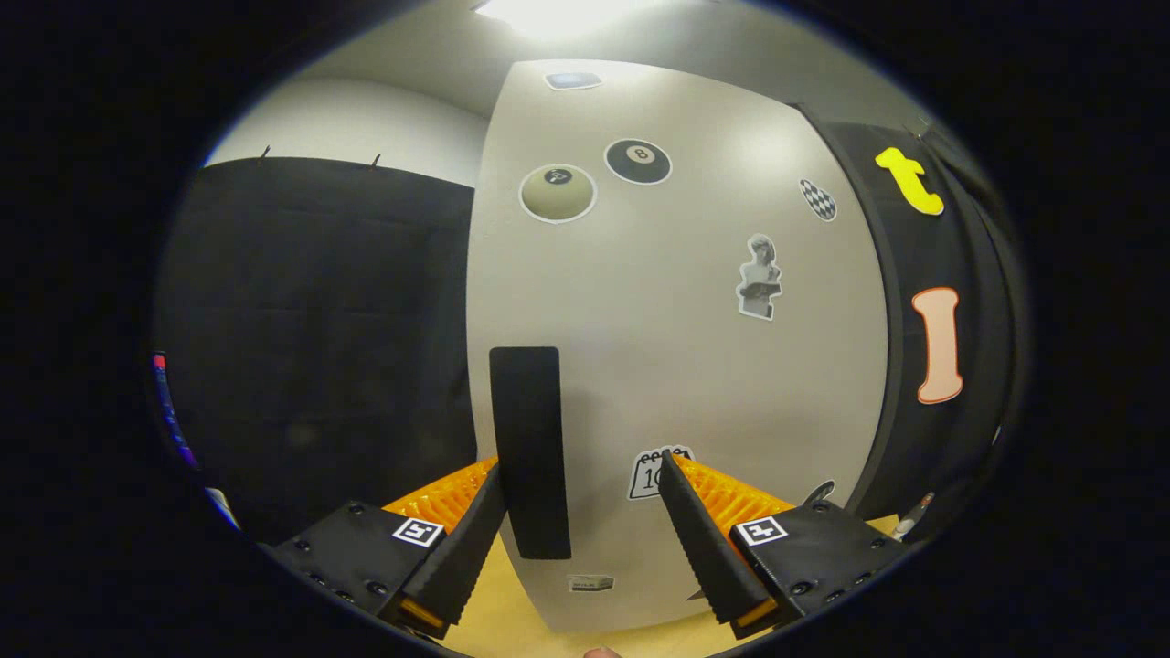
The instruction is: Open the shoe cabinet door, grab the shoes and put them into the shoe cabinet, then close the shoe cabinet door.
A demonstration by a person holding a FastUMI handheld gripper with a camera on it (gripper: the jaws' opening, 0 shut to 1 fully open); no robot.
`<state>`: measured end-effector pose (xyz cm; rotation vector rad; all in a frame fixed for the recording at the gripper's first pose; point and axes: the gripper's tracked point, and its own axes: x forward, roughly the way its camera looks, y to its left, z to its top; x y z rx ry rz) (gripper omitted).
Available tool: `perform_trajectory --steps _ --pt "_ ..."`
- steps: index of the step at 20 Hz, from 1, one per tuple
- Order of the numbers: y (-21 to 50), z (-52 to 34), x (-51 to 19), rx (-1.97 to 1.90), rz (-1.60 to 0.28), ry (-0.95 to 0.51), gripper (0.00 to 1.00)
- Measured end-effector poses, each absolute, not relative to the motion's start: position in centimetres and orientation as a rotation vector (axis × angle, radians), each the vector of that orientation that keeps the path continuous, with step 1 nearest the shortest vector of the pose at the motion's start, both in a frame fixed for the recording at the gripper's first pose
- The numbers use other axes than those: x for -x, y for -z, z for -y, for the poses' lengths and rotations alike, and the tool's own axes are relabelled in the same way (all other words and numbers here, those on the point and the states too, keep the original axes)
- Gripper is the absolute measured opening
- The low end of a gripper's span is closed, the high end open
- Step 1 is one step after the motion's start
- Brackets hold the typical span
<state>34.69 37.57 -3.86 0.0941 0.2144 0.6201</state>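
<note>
The shoe cabinet door (676,302) is the biggest thing in view, a pale flat panel standing upright straight ahead of the gripper (581,489) and reaching from the light wooden floor (512,621) up toward the ceiling light. It looks shut or nearly so, though the seam is not clear enough to be sure. To its left hangs a plain black cloth wall (320,347), with a white wall (356,123) above it; to its right, more black cloth runs down beside the door's edge.

On the door's lower left part sits a tall, narrow black handle (528,452), upright, its lower end coming down near the floor. It lies between the 2 fingers, close to the left one, which overlaps its edge. The fingers stand wide apart and grip nothing; whether the left one touches the handle cannot be told.

Stickers dot the door: a cream ball sticker (558,193) and an 8-ball sticker (638,162) side by side high up, a small statue sticker (760,277) to the right of the middle, a checkered sticker (818,199) near the right edge, and a calendar-like sticker (651,472) just beside the right fingertip.
</note>
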Motion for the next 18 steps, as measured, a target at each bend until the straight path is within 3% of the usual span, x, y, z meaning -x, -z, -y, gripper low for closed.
perform_trajectory --steps 8,18 --pt "1.1 -32.5 -32.8 -0.149 -0.161 -0.501 0.99" --pt "0.7 -12.9 -24.9 -0.127 -0.15 -0.238 0.98"
